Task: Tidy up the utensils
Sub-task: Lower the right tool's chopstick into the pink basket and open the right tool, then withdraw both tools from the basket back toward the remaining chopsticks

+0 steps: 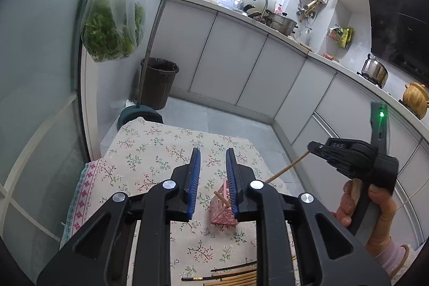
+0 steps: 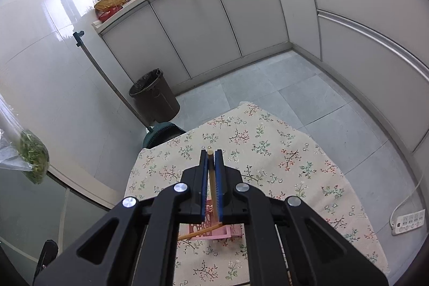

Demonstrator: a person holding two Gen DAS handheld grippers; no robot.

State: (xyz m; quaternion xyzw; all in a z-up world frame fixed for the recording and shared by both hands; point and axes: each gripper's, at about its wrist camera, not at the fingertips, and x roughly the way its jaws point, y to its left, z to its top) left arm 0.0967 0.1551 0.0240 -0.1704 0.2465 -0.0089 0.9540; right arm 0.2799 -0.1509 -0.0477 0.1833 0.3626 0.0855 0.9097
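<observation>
A pink perforated utensil holder (image 1: 220, 215) lies on the floral tablecloth (image 1: 150, 152), with one wooden chopstick (image 1: 221, 199) poking out of it. My left gripper (image 1: 213, 150) hovers over it, open, its right finger overlapping the holder's edge and nothing pressed between the pads. From the right, my right gripper (image 1: 311, 146) is shut on another wooden chopstick (image 1: 287, 168) that slants down toward the holder. In the right wrist view the right gripper (image 2: 211, 152) clamps that chopstick (image 2: 212, 178) lengthwise above the holder (image 2: 214, 231). Several more chopsticks (image 1: 236, 275) lie at the near edge.
A dark bin (image 1: 159, 82) and a mop with a green head (image 1: 139, 119) stand past the table's far end. A bag of greens (image 1: 110, 31) hangs on the left. White cabinets (image 1: 228, 60) line the back and right. A power strip (image 2: 407, 223) lies on the floor.
</observation>
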